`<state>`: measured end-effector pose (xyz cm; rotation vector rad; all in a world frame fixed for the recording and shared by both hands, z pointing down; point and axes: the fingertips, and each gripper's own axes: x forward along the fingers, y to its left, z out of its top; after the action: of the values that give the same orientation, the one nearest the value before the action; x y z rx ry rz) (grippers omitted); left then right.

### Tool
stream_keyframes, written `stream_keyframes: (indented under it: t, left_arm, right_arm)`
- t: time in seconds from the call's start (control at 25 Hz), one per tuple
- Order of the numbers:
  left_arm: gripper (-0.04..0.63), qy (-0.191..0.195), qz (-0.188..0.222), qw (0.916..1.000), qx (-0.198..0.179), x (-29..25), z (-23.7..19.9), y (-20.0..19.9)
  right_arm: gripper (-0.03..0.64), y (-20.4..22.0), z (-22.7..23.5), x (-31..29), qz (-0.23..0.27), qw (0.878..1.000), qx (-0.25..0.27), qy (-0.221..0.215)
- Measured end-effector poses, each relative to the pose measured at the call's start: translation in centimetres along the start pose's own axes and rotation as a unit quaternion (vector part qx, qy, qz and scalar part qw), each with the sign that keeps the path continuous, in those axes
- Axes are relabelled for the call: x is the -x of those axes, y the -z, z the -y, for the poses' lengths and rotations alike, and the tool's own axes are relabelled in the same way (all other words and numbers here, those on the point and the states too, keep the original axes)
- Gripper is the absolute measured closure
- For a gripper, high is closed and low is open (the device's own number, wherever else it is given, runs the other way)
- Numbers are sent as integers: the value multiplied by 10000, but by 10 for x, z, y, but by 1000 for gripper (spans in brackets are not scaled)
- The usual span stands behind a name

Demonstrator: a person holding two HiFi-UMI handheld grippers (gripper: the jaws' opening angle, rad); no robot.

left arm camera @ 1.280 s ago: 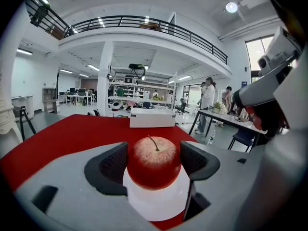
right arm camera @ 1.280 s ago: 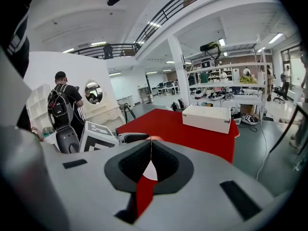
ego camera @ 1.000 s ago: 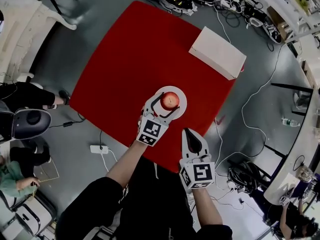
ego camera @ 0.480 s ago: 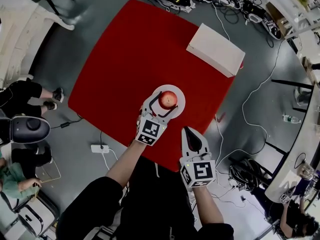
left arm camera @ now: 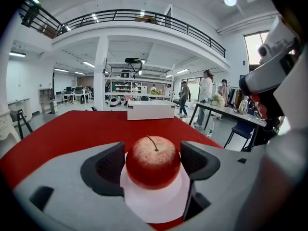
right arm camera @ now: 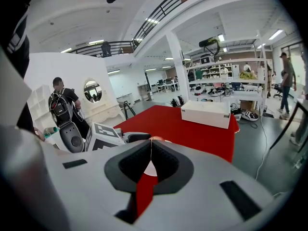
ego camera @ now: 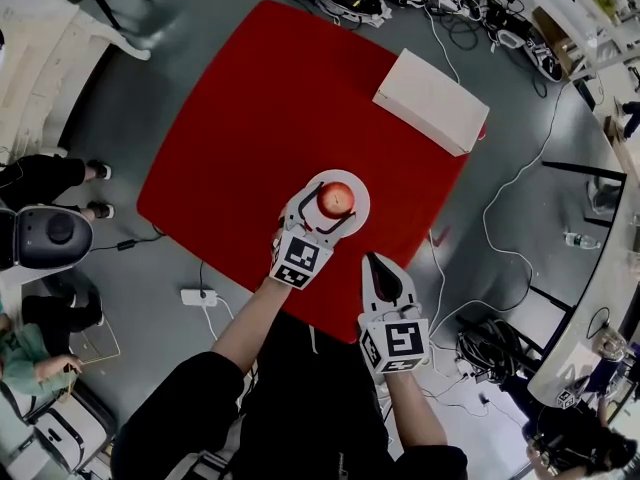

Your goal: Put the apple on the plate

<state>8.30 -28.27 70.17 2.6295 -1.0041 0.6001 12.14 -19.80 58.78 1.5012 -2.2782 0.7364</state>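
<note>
Your left tool [ego camera: 326,215] sits where it was a second ago, its jaws apart with one at each side of the apple [ego camera: 336,199] and just beside it. The apple rests between them on the plate [ego camera: 358,189], stem up, and neither has shifted. The plate lies on the red surface [ego camera: 260,108], straight ahead of the tool's jaws. Your right tool [ego camera: 376,261] has also kept its place, behind and to the right of the left one, over the near edge of the surface, its jaws closed together on nothing. The white box [ego camera: 430,100] lies well ahead of both tools. Far off to the left tool's left, a bystander's shoes [ego camera: 97,171] have drawn back from the surface.
</note>
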Motion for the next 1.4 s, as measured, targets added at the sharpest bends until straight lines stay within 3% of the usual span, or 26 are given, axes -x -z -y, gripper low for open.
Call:
stream_keyframes:
  t: [0.68, 1.12, 1.4]
  left_arm:
    - [261, -277, 343, 9990, -53, 28, -6, -34]
    - [560, -648, 974, 9931, 6, 81, -9, -84]
    - [589, -893, 966, 9910, 252, 124, -3, -109]
  right_arm:
    - [604, -12, -12, 8, 104, 9999, 38, -123]
    - [604, -41, -29, 29, 325, 9989, 183, -296]
    - [604, -63, -42, 47, 501, 9975, 217, -456]
